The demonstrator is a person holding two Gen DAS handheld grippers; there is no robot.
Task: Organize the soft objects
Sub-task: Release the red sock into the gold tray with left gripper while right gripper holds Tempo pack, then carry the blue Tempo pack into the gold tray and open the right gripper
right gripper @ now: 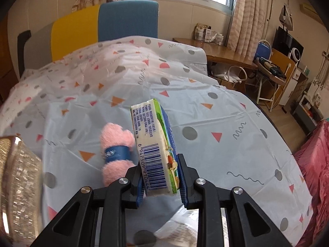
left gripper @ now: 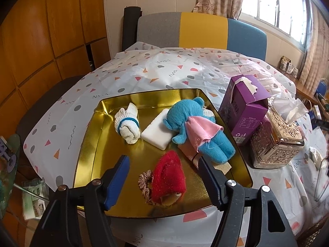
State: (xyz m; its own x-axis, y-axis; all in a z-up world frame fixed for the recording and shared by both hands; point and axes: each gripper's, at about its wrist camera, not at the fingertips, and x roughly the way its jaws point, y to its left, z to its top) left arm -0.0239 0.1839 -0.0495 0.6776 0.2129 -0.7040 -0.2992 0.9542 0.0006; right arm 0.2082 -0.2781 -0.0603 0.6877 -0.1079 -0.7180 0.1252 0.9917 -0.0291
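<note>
A gold tray [left gripper: 88,135] on the patterned tablecloth [left gripper: 144,70] already held a white knitted toy [left gripper: 127,126], a white pad [left gripper: 157,132], a blue plush doll [left gripper: 191,127] and a red plush piece [left gripper: 169,180], over which the left gripper [left gripper: 162,180] stood open and empty. The right gripper [right gripper: 161,180] clamped a packet of tissues [right gripper: 155,146] above the cloth; a pink plush roll [right gripper: 116,152] lay beside it, apparently yet to be tidied away

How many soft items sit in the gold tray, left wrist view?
5 clearly: white sock doll far left, white pad middle, blue plush right, red pouch and scrunchie near. Something beige under the plush is partly hidden.
</note>
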